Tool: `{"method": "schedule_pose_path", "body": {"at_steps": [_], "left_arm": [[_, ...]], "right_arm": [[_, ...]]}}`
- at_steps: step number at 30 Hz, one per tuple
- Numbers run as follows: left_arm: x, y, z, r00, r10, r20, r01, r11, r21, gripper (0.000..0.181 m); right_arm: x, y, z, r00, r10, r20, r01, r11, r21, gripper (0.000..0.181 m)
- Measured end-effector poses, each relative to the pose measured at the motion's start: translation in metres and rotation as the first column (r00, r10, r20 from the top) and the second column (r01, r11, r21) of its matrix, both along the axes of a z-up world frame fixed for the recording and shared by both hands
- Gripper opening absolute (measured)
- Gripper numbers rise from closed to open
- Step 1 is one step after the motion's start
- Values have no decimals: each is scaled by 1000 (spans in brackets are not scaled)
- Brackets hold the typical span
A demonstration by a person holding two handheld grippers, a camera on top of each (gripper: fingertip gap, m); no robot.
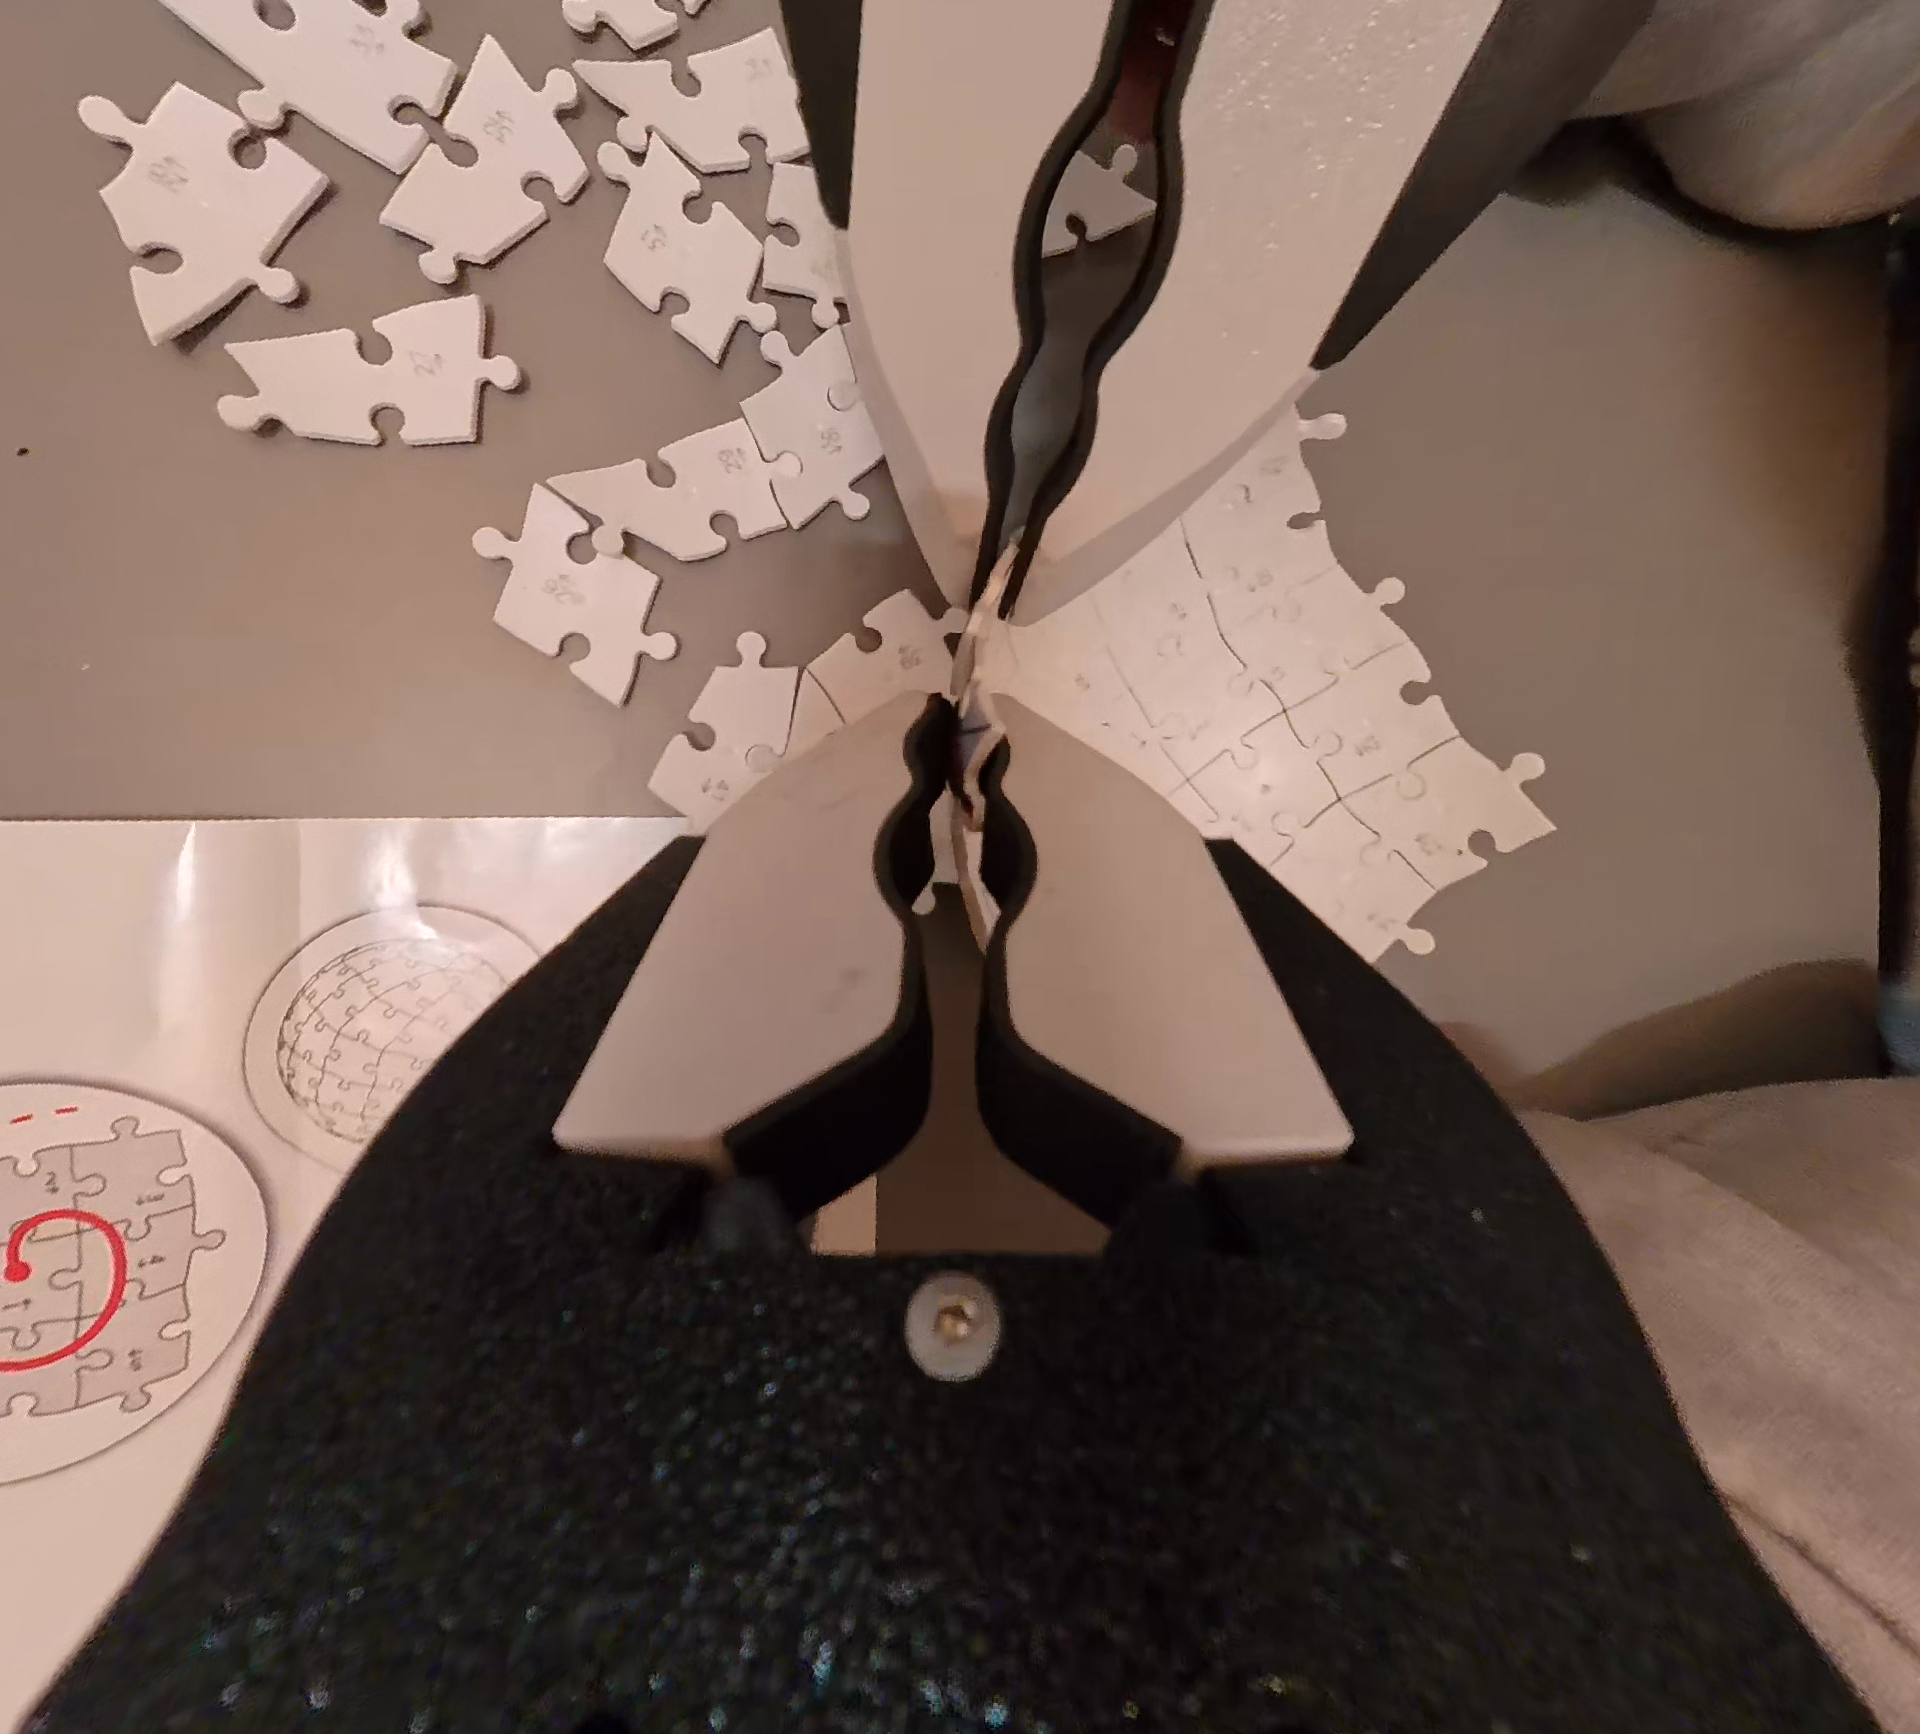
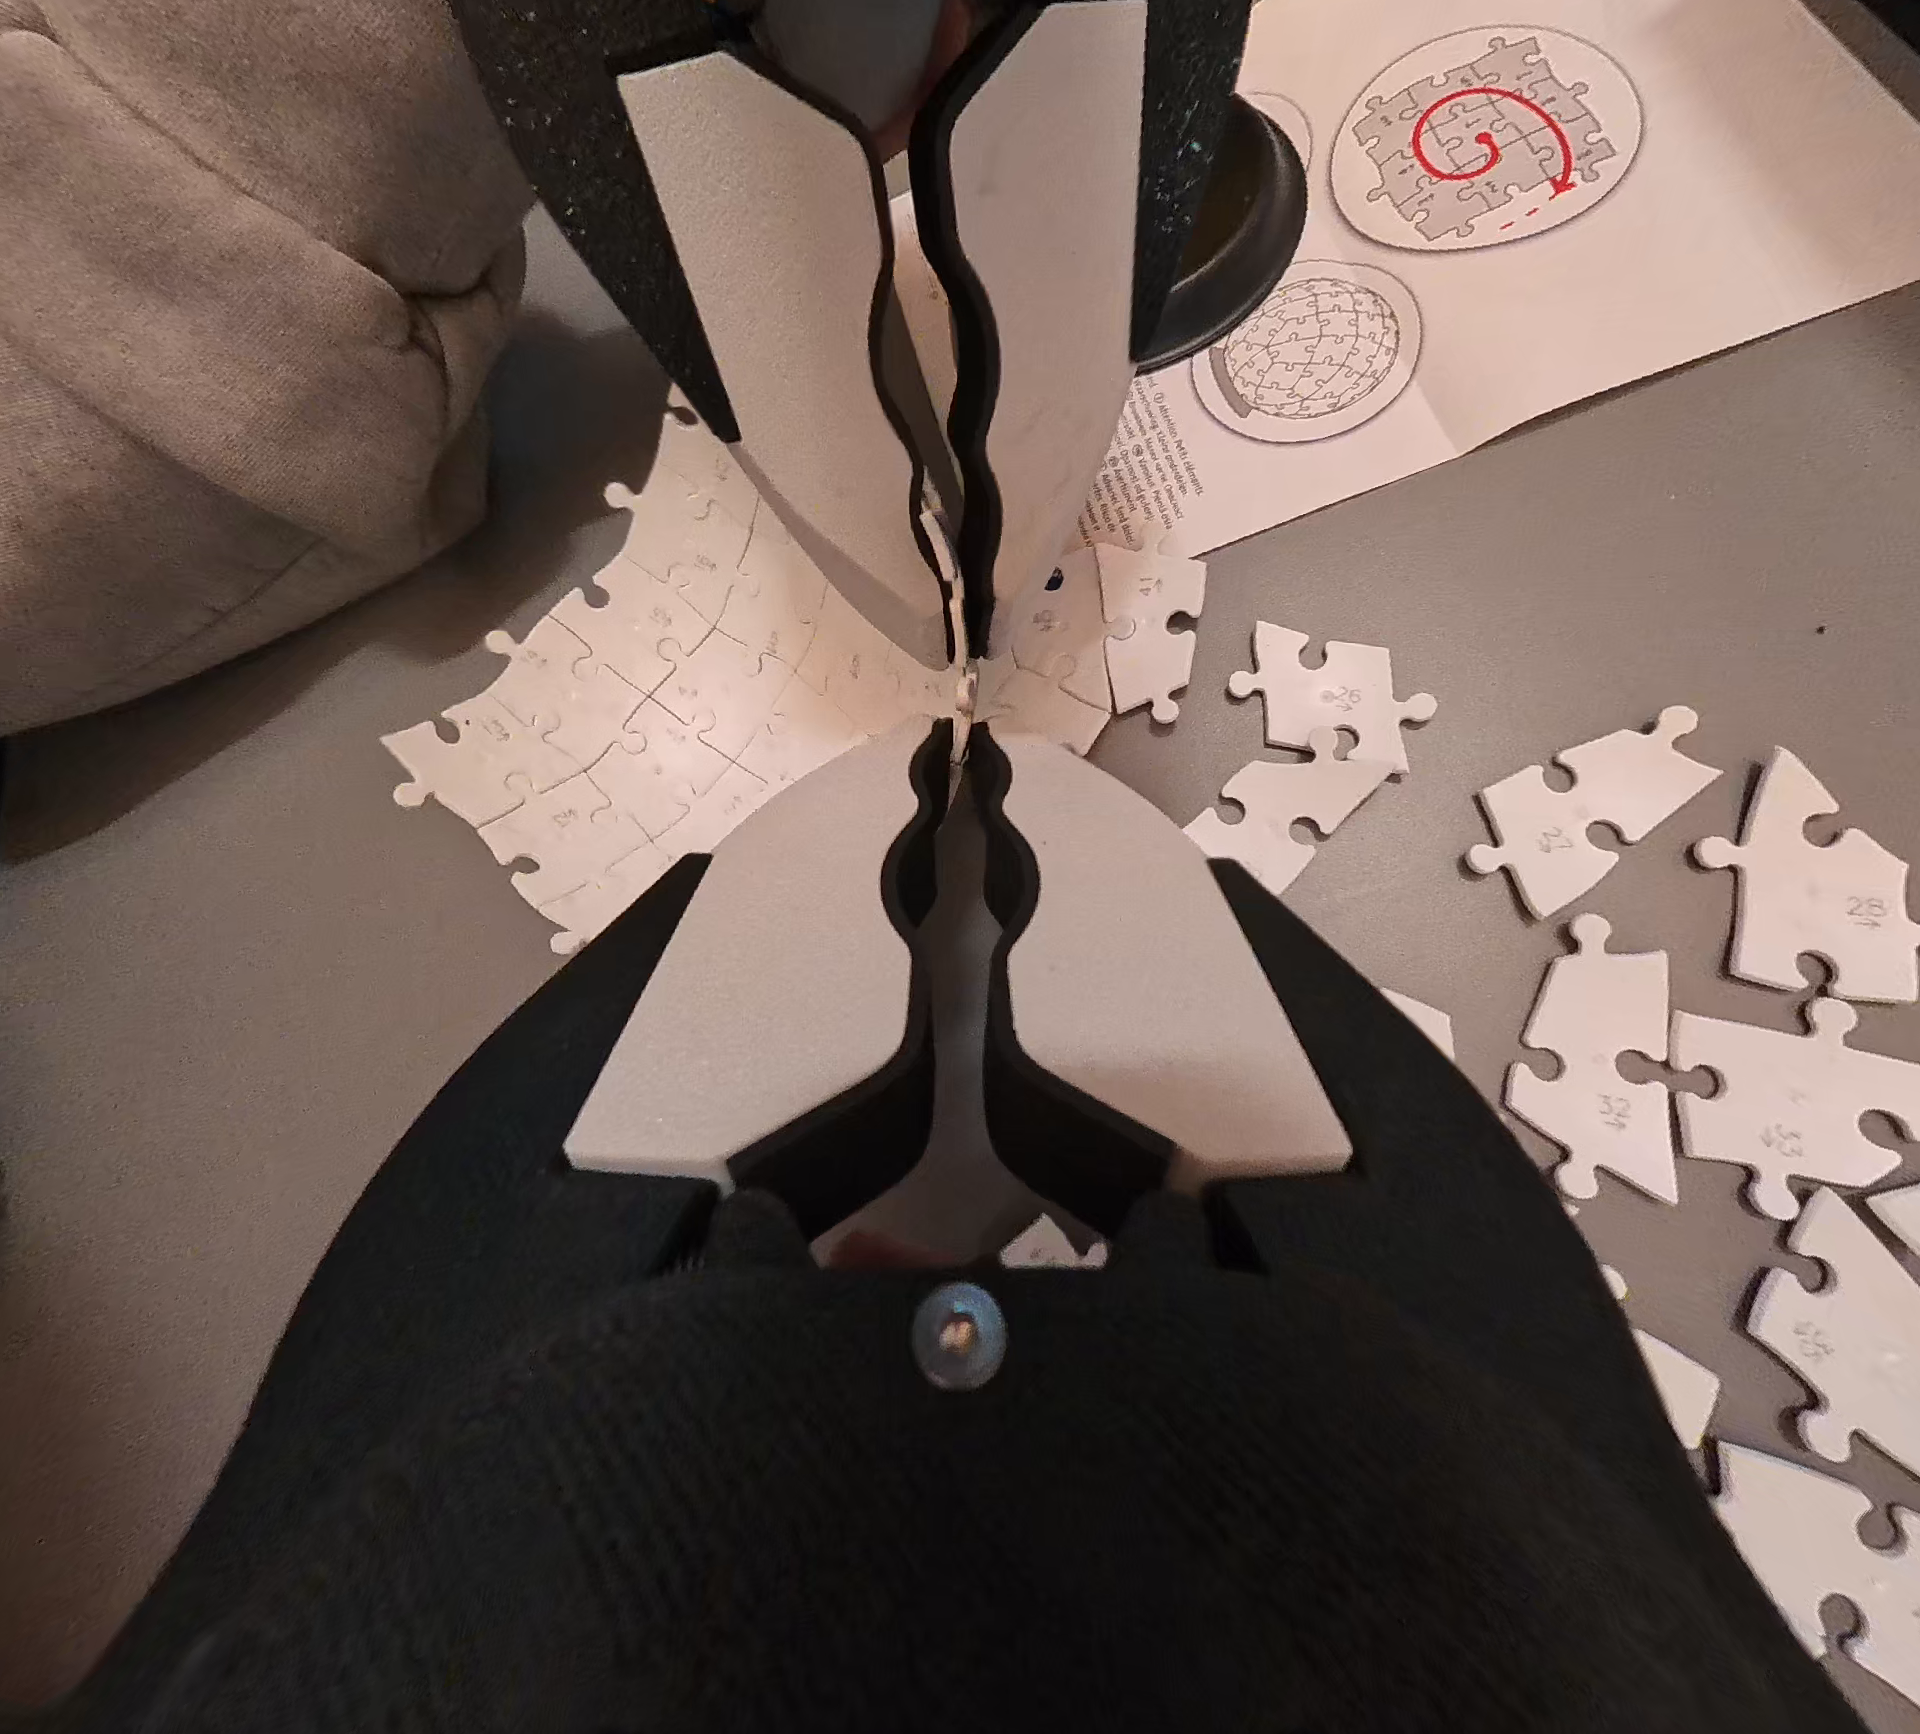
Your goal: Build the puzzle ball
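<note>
The assembled puzzle section [image 1: 1299, 697] is a white, curved patch of joined numbered pieces over the grey table [image 1: 260, 645]. It also shows in the right wrist view [image 2: 644, 697]. A short strip of joined pieces [image 1: 790, 718] hangs off its other side. My left gripper [image 1: 964, 739] comes in from the bottom and is shut on the section's edge, seen edge-on between its jaws. My right gripper [image 1: 995, 588] comes from the top, tip to tip with the left, and is shut on the same edge. In the right wrist view, the right gripper [image 2: 961, 744] faces the left gripper [image 2: 961, 635].
Several loose white pieces [image 1: 343, 43] lie on the table; they also show in the right wrist view [image 2: 1766, 1144]. A printed instruction sheet [image 1: 156, 957] [image 2: 1662, 126] lies beside them, with a black round stand [image 2: 1236, 230] on it. Grey fabric [image 2: 208, 230] borders the table. My left and right fingertips are right by each other.
</note>
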State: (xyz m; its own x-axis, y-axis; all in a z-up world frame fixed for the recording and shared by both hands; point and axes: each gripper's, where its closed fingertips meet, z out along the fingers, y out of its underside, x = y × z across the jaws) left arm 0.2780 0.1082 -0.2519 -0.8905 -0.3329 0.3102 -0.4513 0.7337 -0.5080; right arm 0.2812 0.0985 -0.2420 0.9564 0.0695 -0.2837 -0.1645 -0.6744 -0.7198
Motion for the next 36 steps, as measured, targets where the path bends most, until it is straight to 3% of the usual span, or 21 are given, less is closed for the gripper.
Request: {"method": "schedule_pose_path", "body": {"at_steps": [1,13,25,36], "left_arm": [[0,0,0,1000,1,1,-1,1000,3,2],[4,1,1,999,4,38,-5,999,36,4],[1,1,-2,1000,9,-17,-9,1000,-6,4],[5,6,-6,999,39,18,-40,996,74,20]], "right_arm": [[0,1,0,1000,0,4,0,1000,2,4],[0,2,4,1000,9,23,-9,1000,25,4],[-2,1,2,999,39,35,-40,998,37,5],[-5,-7,-10,995,-10,-104,4,998,-64,6]]}}
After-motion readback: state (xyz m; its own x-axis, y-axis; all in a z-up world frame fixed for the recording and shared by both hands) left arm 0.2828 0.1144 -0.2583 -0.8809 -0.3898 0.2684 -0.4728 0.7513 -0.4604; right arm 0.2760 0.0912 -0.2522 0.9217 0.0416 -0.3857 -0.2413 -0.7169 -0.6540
